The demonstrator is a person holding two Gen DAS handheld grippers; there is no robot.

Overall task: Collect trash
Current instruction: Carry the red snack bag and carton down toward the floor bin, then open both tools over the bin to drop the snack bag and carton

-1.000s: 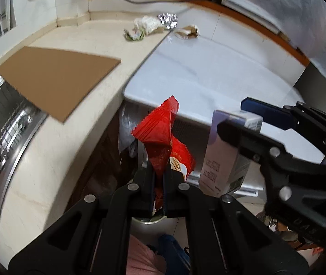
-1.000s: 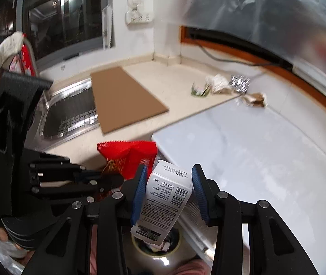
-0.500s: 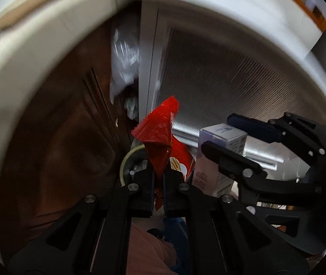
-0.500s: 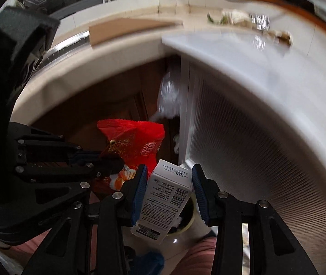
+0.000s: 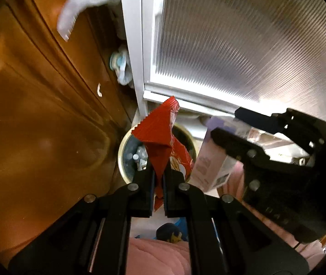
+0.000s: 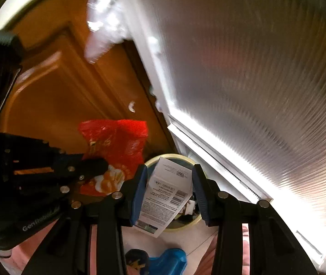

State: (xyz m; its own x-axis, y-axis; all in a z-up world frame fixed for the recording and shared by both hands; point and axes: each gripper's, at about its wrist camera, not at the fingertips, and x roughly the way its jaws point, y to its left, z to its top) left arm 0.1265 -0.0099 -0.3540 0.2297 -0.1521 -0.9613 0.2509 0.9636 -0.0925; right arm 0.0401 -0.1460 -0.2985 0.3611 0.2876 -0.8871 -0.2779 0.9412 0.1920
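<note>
Red crinkled foil marks the snack wrapper (image 5: 163, 142), pinched low down between the closed pads of the left tool (image 5: 158, 183), most of it standing free above the fingertips and slanting over the waste bin (image 5: 123, 147) just beyond; the white carton (image 6: 165, 194) sits tilted between the blue pads of the right tool (image 6: 169, 190), which is clamped on its two side faces, its lower corner hanging below the pads and its upper end lying over the bin's pale rim in the right wrist view. Both tools point steeply down, side by side, the left one's black frame just beside the carton. Beyond the bin stand a brown wooden cabinet door (image 5: 37, 126) on the left tool's side and a ribbed white panel (image 5: 243, 45) on the right tool's side; the bin already holds scraps, though how full it is cannot be judged.

Likely faults, as judgement: the wrapper is light and broad, so on release it may drift or catch the rim and land on the floor; the carton, held askew, may pivot as the pads part and strike the rim; the two tools are close enough to knock one another if both release together; blur in both views suggests quick movement, which would worsen aim.
</note>
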